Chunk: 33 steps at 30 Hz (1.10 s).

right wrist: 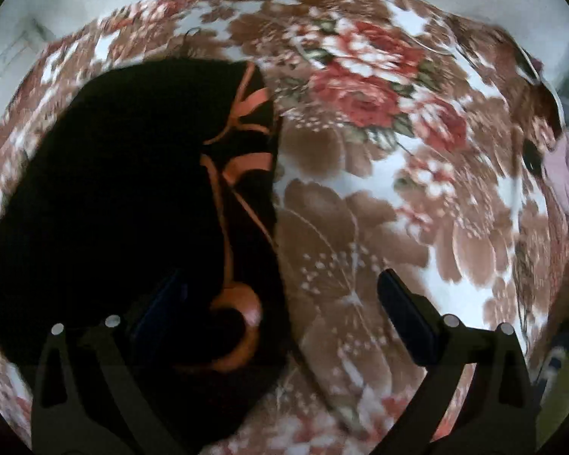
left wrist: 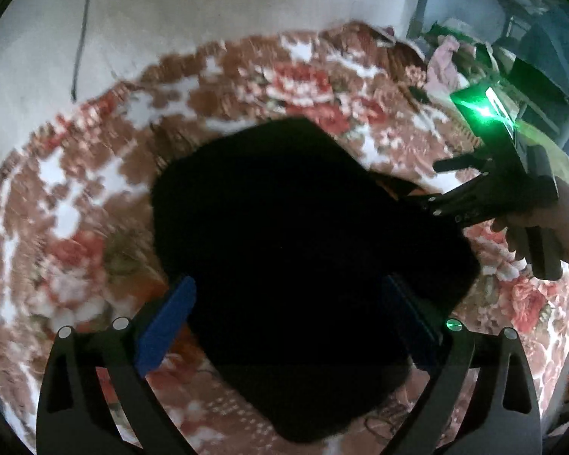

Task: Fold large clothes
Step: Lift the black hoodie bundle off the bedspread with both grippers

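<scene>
A black garment (left wrist: 303, 250) lies folded into a compact dark block on a floral bedspread (left wrist: 76, 227). In the right wrist view the same garment (right wrist: 113, 208) shows orange ribbon-like trim along its right edge. My left gripper (left wrist: 288, 322) hangs open above the garment's near part, its blue pads (left wrist: 167, 326) spread to either side. My right gripper (right wrist: 280, 314) is open over the garment's right edge, holding nothing. It also shows in the left wrist view (left wrist: 440, 204), at the garment's right side, held by a hand.
The bedspread (right wrist: 398, 189) covers the bed around the garment. A white wall with a hanging black cable (left wrist: 81, 38) stands behind. A pink cloth (left wrist: 445, 60) and dark shelving (left wrist: 542, 38) sit at the far right.
</scene>
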Tool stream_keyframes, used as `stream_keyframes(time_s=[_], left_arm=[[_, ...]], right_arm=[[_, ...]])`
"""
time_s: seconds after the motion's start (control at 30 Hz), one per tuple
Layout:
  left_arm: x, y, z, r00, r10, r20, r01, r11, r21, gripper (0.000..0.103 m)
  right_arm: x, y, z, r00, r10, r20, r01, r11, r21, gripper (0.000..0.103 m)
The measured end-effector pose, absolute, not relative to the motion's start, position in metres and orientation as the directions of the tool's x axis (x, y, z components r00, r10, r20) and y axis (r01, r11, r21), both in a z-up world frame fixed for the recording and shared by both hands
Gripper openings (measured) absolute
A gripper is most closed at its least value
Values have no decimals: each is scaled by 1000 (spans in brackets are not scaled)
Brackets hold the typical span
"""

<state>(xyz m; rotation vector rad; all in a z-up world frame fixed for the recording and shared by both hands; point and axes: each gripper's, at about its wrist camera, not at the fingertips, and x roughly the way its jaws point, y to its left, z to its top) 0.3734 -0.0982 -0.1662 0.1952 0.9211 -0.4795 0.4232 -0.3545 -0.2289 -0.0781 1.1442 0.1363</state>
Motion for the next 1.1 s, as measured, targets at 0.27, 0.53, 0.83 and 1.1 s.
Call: stream_keyframes(time_s=[0.27,0.53,0.83,1.1], left_arm=[[368,-81,-153,473,-391,-790,469,870,-151,96],[380,-114,-217,359,-414,-836,546,820,-172,97],[374,-114,-199,395,-358,-846,586,808,-68,97],[399,-2,-210,299,-551,-780,283,831,-478,98]], right_arm=[[388,-306,-185,455,158,-877,-196,978,74,98],[387,-320,-251,364,215,-906,-195,969,152,98],[380,-334,-247,379,255,-890,-246,954,169,98],[374,-362,-221,372,302,-878,-246,944,221,98]])
